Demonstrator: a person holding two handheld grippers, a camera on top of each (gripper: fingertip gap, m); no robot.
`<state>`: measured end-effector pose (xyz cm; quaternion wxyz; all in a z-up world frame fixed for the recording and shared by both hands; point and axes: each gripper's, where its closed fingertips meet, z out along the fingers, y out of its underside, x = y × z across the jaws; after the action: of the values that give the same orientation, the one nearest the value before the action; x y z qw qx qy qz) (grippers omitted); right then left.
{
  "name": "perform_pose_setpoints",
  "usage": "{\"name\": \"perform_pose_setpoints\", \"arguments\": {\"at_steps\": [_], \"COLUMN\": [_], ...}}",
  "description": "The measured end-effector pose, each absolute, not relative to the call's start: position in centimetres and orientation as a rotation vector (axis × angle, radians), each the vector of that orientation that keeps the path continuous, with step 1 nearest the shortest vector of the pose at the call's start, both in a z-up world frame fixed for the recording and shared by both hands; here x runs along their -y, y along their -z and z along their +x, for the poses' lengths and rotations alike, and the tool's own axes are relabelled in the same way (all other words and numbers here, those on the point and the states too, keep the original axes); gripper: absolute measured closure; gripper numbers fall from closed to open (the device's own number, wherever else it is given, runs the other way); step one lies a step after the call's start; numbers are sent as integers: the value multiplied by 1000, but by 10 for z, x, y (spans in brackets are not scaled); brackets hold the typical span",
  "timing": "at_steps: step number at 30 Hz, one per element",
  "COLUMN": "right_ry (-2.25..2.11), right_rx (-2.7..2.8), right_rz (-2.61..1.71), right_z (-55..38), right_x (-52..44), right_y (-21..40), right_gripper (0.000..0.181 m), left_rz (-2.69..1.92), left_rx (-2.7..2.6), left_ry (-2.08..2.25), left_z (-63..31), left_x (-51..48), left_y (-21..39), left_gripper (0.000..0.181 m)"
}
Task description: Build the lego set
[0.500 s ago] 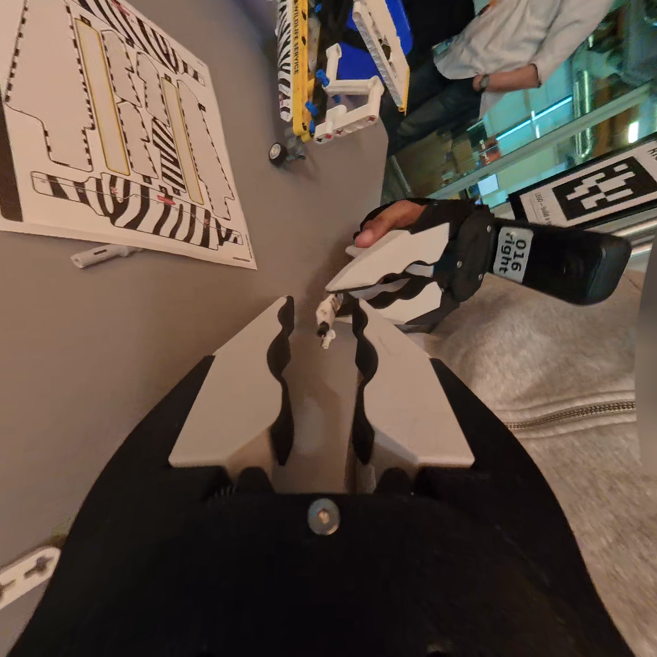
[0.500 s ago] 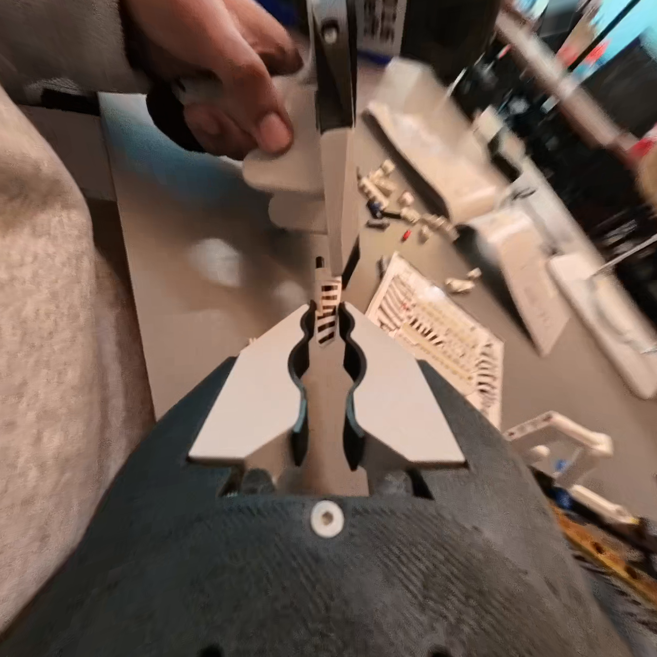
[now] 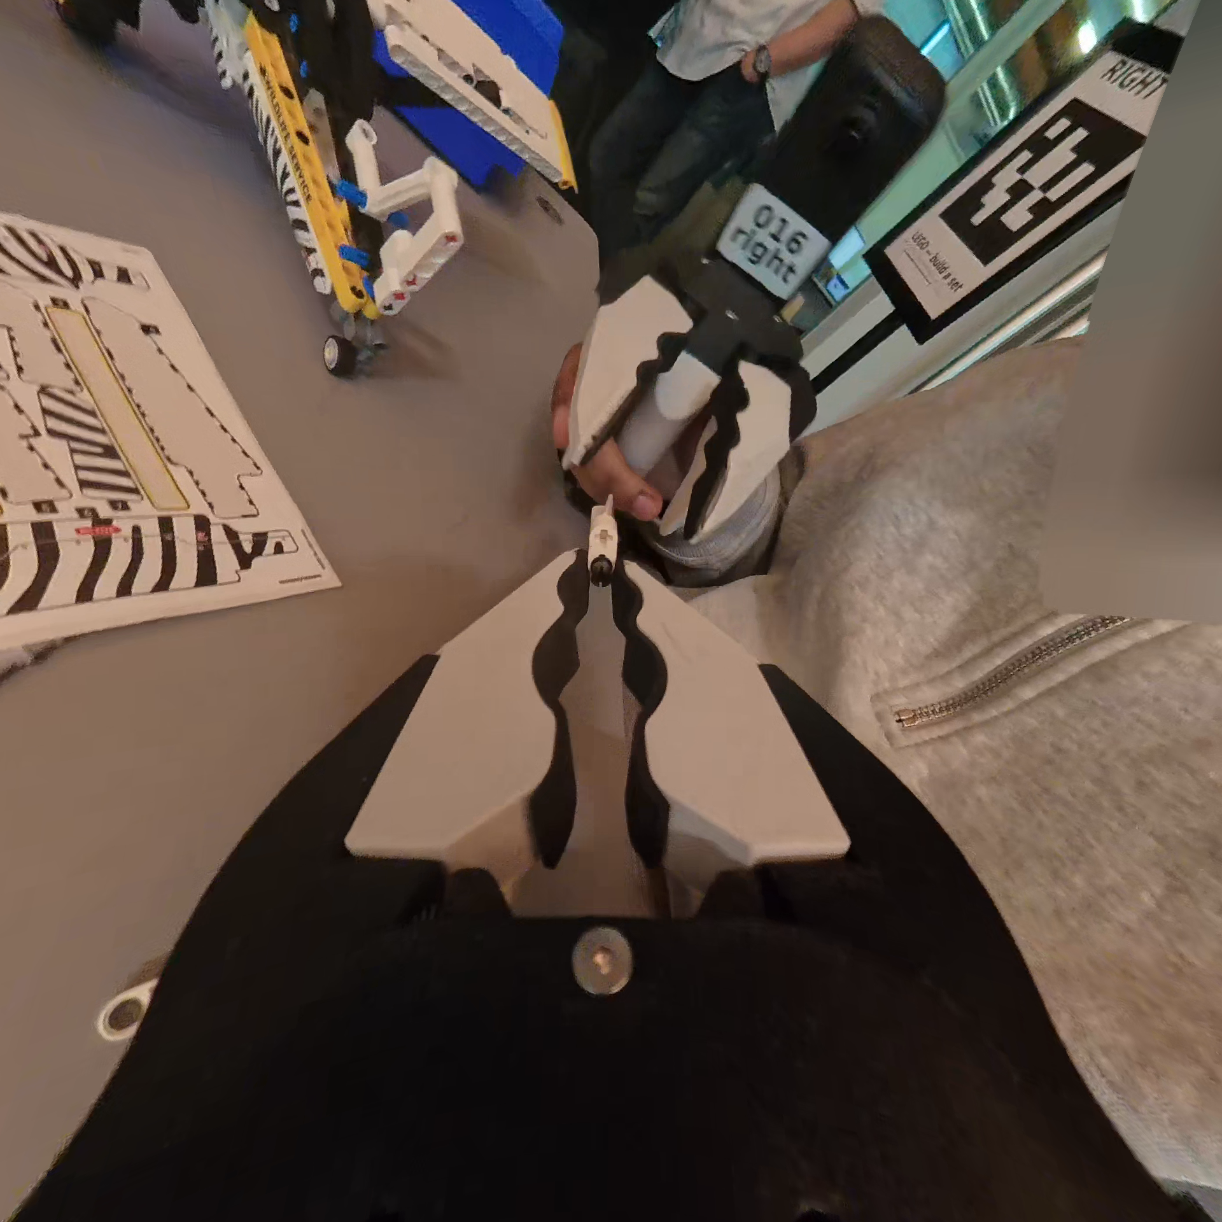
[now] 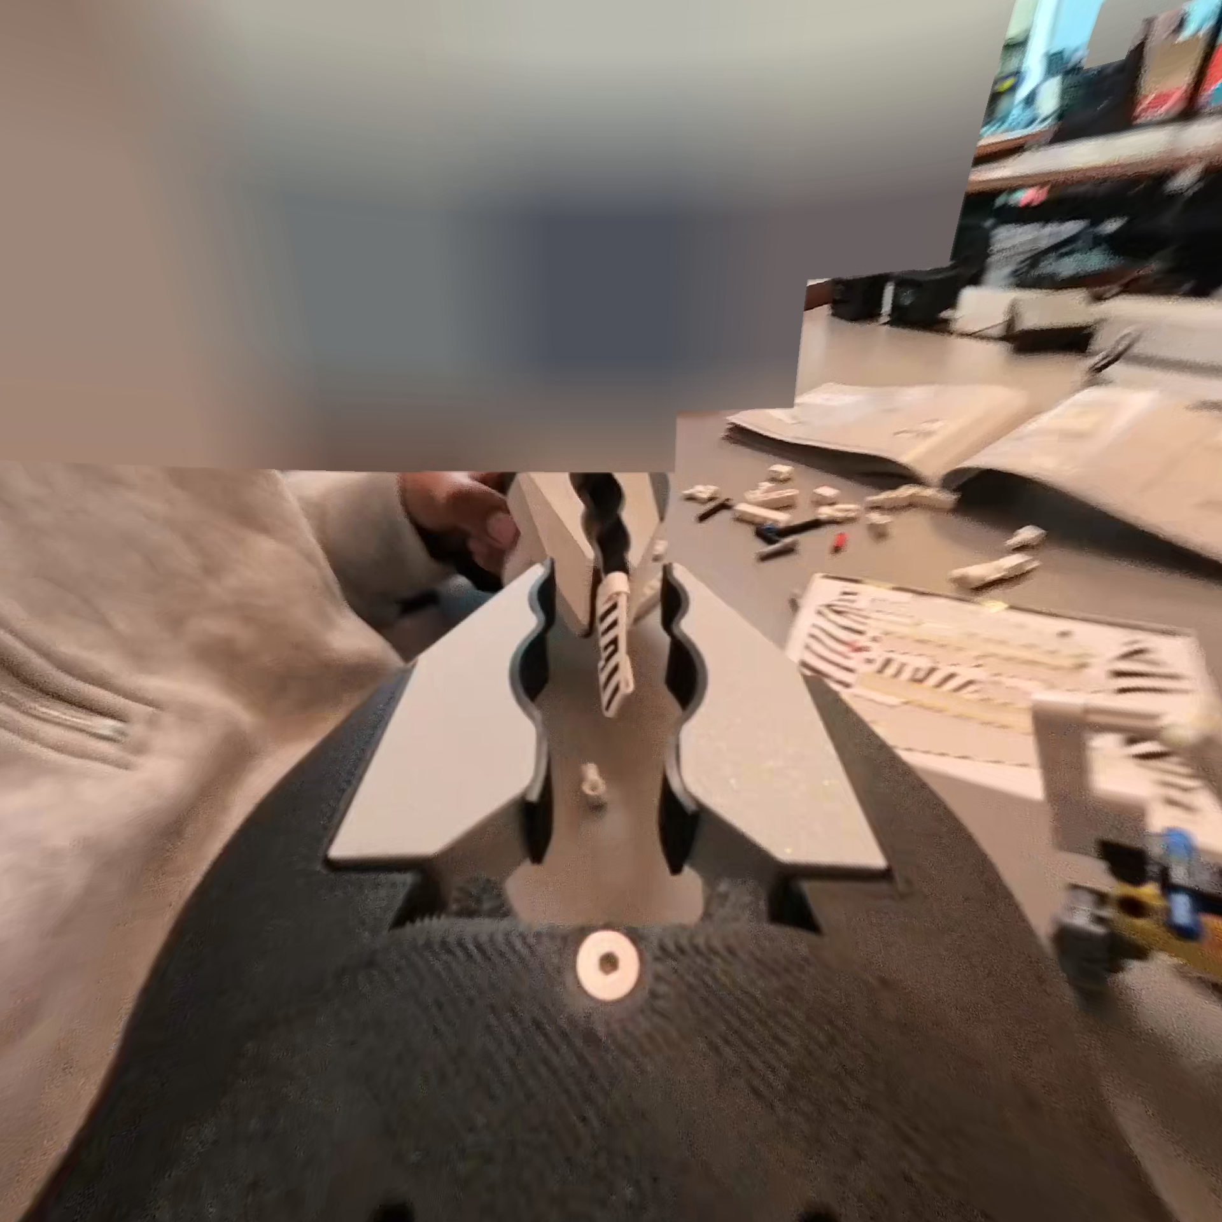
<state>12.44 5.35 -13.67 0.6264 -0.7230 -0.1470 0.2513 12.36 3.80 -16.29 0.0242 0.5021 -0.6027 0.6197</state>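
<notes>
From the left wrist view, the left claw (image 3: pixel 602 570) is pinched on a small white lego piece (image 3: pixel 602 537) right at its fingertips, the piece poking out ahead of them with a black pin end showing at the tips. Just beyond it hangs the right claw (image 3: pixel 625 496), fingers spread apart and pointing down toward the piece, with the person's hand (image 3: pixel 605 463) behind it. Off to the left a zebra-striped sticker sheet (image 3: pixel 132 449) lies flat on the grey tabletop (image 3: pixel 410 430). Farther back stands the partly built lego model (image 3: pixel 370 165), yellow, white and blue, with a small black wheel (image 3: pixel 339 348) at its near end. A grey zipped sweater (image 3: pixel 959 595) fills the right side.

From the right wrist view (blurry, and partly covered by a mosaic patch), the right claw (image 4: pixel 605 582) stands wide open, gripping nothing. Between its fingers the left claw (image 4: pixel 605 598) comes in from above, shut on the lego piece (image 4: pixel 611 645), which shows black and white stripes from this side. A tiny pale pin (image 4: pixel 592 792) lies on the tabletop (image 4: pixel 926 569) lower in the gap. To the right are the sticker sheet (image 4: pixel 978 661), scattered loose parts (image 4: pixel 793 509), an open instruction booklet (image 4: pixel 926 436) and, at the right edge, a corner of the model (image 4: pixel 1124 826).
</notes>
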Motion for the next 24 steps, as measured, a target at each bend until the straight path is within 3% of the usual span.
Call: {"name": "perform_pose_setpoints", "arguments": {"at_steps": [4, 12, 24], "right_ry": [-802, -819, -823], "right_rx": [234, 249, 267], "right_rz": [-1637, -1657, -1642], "right_z": [127, 123, 124], "right_x": [-49, -47, -45], "right_y": [132, 135, 133], "right_gripper": [162, 177, 178], "left_rz": [1496, 1462, 1437], "left_rx": [1869, 1926, 1857], "left_ry": [-1993, -2027, -2083], "left_z": [125, 125, 125], "left_x": [-34, -29, -29], "left_y": [154, 150, 145], "left_gripper": [176, 177, 177]}}
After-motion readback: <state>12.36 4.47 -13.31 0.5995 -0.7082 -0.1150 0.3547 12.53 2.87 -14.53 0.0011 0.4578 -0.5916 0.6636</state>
